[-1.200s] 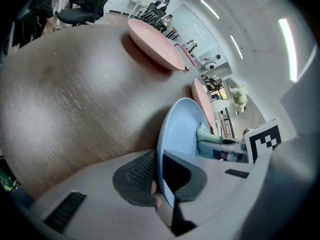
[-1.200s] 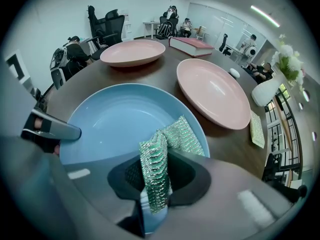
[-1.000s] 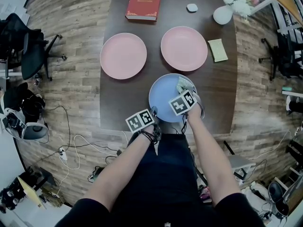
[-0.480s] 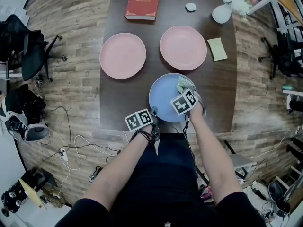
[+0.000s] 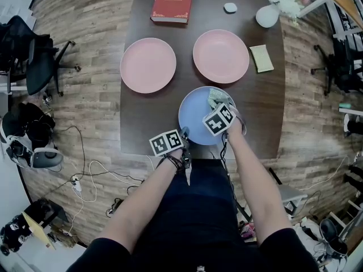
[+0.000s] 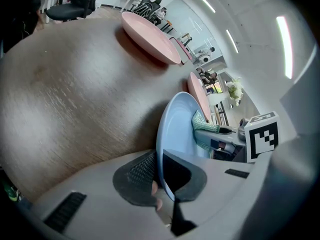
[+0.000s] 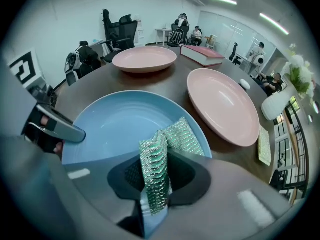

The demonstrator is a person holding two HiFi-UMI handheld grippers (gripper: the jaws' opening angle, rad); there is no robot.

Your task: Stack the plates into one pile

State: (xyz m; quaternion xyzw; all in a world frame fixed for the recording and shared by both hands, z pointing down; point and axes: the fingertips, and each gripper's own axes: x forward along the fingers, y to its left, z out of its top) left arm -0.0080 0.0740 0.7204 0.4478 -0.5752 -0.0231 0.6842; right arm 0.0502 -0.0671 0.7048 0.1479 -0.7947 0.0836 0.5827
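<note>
Sponge (image 5: 215, 97) shifted slightly; right tongs (image 7: 156, 179) clamp it.

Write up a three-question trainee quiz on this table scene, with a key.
1. How many pink plates lie on the table?
2. True or false: the left gripper is shut on the rim of the blue plate.
3. The right gripper holds: A) a book B) a green sponge C) a vase.
Key: 1. two; 2. true; 3. B.
</note>
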